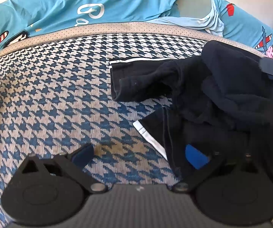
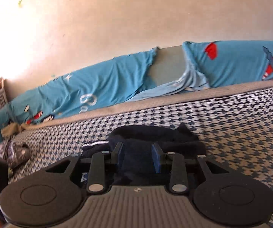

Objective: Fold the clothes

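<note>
So the whole bed is basically the work surface: a houndstooth bedspread [image 1: 56, 87] pulled flat, which makes sense if you want room to fold. Behind it, up at 12 o'clock along the wall, sits a blue cartoon-print sheet [image 1: 106, 1], bunched out of the way.

The thing being folded is a black garment with white stripes [image 1: 193, 87], heaped at about 3 o'clock in the left wrist view, one leg or sleeve poking out toward 9. Not folded yet, I'd say, just a rumpled pile.

Left gripper [image 1: 139, 155] is spread wide, released, one pad over the fabric edge, probably lining up a grab. Right gripper [image 2: 138, 158] is parted too, hovering above the pile, pinching nothing.
</note>
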The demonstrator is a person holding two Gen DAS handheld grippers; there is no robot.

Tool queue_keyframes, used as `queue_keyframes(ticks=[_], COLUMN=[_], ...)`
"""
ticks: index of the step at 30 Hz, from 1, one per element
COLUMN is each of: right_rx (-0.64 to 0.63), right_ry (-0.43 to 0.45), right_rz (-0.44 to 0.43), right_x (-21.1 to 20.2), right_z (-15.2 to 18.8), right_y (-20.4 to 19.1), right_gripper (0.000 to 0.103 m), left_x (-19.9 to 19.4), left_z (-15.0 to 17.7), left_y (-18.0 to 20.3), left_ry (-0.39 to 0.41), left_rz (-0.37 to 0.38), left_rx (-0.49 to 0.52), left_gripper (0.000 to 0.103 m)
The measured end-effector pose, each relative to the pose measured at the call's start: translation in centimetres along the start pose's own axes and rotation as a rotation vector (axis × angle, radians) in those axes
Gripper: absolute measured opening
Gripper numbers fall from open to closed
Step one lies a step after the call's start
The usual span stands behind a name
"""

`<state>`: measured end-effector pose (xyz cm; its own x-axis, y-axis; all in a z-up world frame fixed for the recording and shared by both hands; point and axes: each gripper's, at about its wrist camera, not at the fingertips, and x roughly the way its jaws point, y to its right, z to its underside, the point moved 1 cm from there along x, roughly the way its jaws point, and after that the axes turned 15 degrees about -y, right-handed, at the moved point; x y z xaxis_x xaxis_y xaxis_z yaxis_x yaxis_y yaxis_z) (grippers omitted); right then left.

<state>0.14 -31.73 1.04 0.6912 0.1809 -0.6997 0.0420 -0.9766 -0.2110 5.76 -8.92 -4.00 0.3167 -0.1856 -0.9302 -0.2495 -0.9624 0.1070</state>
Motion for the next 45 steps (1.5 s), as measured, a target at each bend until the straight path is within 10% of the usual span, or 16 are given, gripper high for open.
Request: queue_keyframes(ticks=[10,15,26,35,45], right_rx=[-0.168,-0.245,-0.192,0.048,0.423], right_ry=[0.064,-0.014,-0.065,0.051,-0.126], right_rz=[0.148,0.22,0.282,0.414,0.421], right_x=[1.9,4.4,5.7,1.9,0.7], right_z=[-0.4,-0.1,0.5,-0.6,1.0], right_y=[-3.2,-4.0,-2.3,3.0,10.7], right_gripper=[0.073,0.074,0.011,0.009,0.009], left_x=[-0.4,-0.5,-0.3,-0.9,-2.5], left_z=[0.0,0.0,0.0,1.6,6.3], left_y=[-0.8,-1.1,-0.7,-0.9,-1.9], left_ry=[-0.007,-0.01,-0.009,0.015,0.059], left_rz=[0.036,0.044,0.02,-0.031,-0.069], left_rx=[-0.026,-0.036,-0.013,0.01,-0.067], left_gripper=[0.103,0.103,0.103,0.103,0.103])
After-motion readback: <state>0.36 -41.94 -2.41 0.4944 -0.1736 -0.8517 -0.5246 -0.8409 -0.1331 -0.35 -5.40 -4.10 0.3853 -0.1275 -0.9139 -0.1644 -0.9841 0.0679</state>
